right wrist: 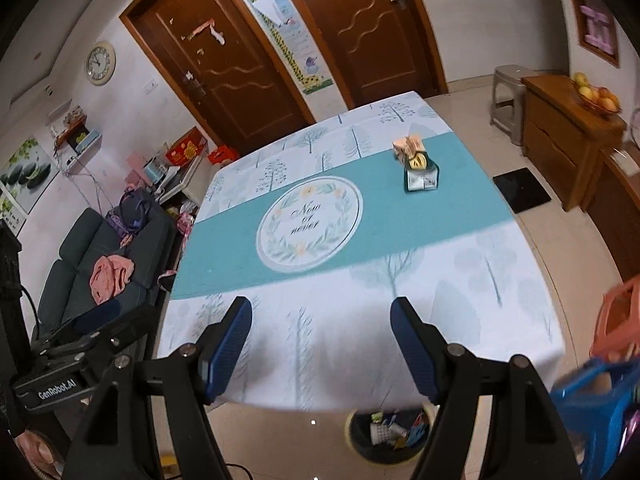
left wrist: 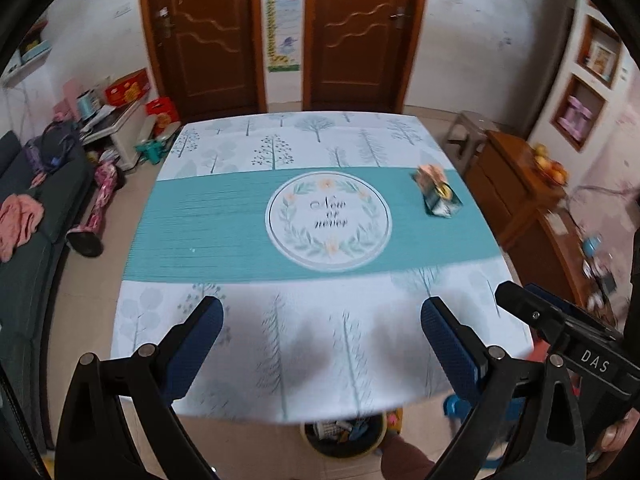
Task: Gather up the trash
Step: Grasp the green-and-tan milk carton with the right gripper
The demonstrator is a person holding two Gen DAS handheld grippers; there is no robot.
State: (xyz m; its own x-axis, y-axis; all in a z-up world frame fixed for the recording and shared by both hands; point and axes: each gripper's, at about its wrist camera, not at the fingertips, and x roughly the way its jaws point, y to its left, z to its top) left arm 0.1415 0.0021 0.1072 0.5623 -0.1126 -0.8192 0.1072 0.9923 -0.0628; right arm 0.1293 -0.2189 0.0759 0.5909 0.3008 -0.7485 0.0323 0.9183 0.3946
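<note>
with both grippers, left (left wrist: 322, 332) and right (right wrist: 322, 334), wide open and empty above the table's (left wrist: 200, 220) near edge, better to reach for the carton (left wrist: 438, 196) by the right edge, then drop into the bin (right wrist: 386, 434) below.

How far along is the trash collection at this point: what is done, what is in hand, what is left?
Done: the bin on the floor below the table's near edge already holds mixed wrappers, and most of the tablecloth is bare. In hand: nothing; the left tool and right tool are both open and empty above the near edge. Left: a small cluster of packaging on the teal band at the far right.
</note>
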